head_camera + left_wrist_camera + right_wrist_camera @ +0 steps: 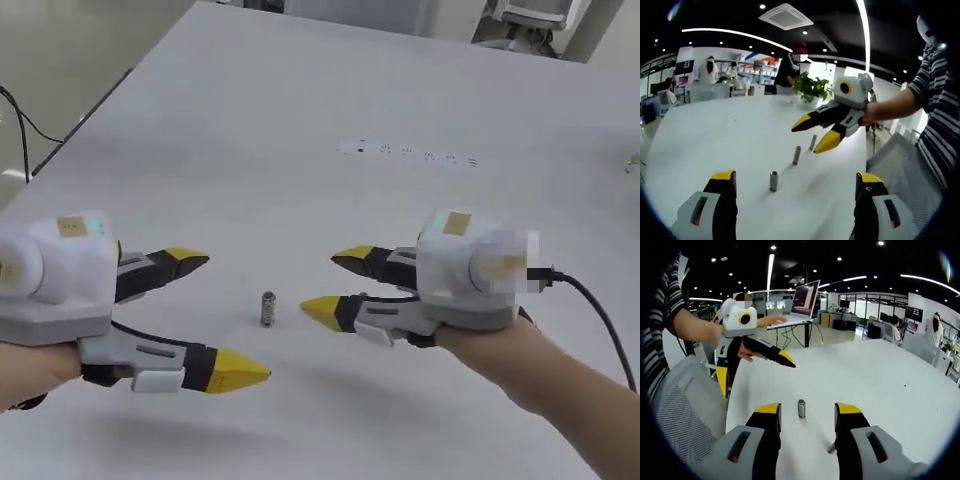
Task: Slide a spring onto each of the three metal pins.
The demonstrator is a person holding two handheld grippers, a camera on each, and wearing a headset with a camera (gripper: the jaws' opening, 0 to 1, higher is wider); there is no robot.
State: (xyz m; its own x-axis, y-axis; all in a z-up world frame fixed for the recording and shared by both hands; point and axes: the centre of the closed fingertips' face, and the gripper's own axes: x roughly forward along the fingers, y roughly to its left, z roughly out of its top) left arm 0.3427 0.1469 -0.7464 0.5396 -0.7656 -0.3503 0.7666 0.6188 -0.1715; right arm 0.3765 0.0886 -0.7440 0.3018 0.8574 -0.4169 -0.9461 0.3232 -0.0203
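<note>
Looks like a big open-plan office, maybe with a showroom corner. Recessed spotlights [773, 247] and long light strips [735, 34] run across a dark ceiling, right by a ceiling air-con unit [786, 16]. There's a laptop [802, 300] open on a desk [790, 324], glass partitions [865, 302] behind it, a mesh office chair [685, 400], a potted plant [812, 87], and a large white table [300, 100].

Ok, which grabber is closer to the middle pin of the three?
Right. The right gripper hovers close by the middle pin, its yellow tips just above and beside it. The left gripper is farther back, with the near end pin standing between it and the middle one.
</note>
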